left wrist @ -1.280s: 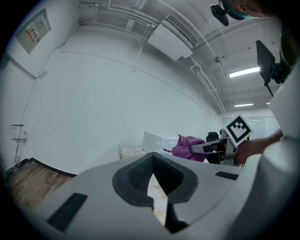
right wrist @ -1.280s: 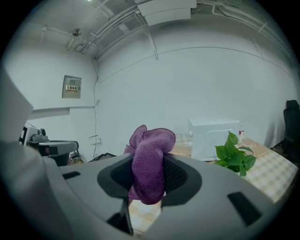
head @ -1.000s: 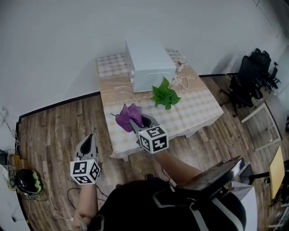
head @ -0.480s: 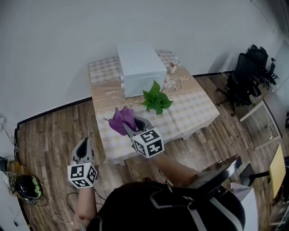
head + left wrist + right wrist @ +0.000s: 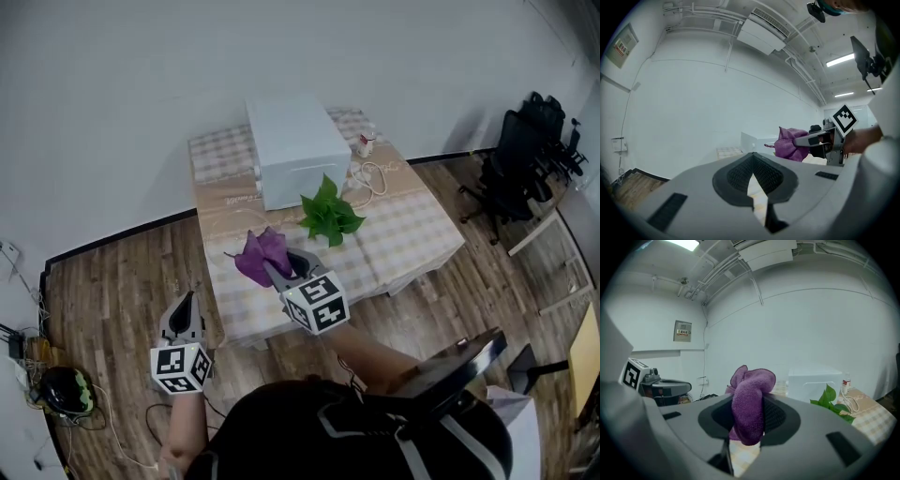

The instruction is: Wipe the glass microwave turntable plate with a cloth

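Observation:
A purple cloth (image 5: pixel 262 254) is pinched in my right gripper (image 5: pixel 281 264), held above the near left part of the checked table (image 5: pixel 412 230); the same cloth (image 5: pixel 749 405) bulges out between the jaws in the right gripper view. My left gripper (image 5: pixel 183 307) hangs over the wooden floor left of the table, jaws shut with nothing in them. From the left gripper view the cloth (image 5: pixel 790 144) and the right gripper (image 5: pixel 820 138) show ahead to the right. A white microwave (image 5: pixel 293 145) stands at the table's far side, door closed. No glass turntable plate is visible.
A green leafy plant (image 5: pixel 330 215) sits in front of the microwave. A small bottle (image 5: pixel 366 143) and a coiled white cable (image 5: pixel 375 174) lie to its right. Black office chairs (image 5: pixel 525 159) stand at the far right. A helmet (image 5: pixel 64 389) and cables lie on the floor at left.
The view has shifted slightly; both grippers keep about the same pose, the right one still holding the cloth over the table's near left part.

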Demonstrator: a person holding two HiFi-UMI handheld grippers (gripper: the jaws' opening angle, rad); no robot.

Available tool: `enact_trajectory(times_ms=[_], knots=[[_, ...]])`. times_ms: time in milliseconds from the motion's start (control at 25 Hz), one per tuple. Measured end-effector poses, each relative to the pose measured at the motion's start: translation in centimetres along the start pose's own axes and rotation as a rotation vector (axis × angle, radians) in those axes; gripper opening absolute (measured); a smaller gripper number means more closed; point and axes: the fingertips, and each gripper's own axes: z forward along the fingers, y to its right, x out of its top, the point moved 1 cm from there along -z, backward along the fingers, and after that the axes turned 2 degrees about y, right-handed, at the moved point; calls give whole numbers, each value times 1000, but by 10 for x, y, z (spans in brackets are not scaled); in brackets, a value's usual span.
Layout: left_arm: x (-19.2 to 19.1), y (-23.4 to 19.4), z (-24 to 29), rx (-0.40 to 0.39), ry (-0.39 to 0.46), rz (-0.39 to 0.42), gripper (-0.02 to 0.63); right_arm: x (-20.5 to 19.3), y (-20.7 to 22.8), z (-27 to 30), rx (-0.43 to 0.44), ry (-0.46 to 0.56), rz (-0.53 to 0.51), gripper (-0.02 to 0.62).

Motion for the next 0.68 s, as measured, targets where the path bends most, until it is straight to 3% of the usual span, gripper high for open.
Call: enact_trajectory(times_ms=[520,680], knots=[[1,3,-3,28,-3,-3,3,1,3,-2,15,15,10,130],[8,7,-4,31,4,65,3,0,4,-3,18,13,21,130]])
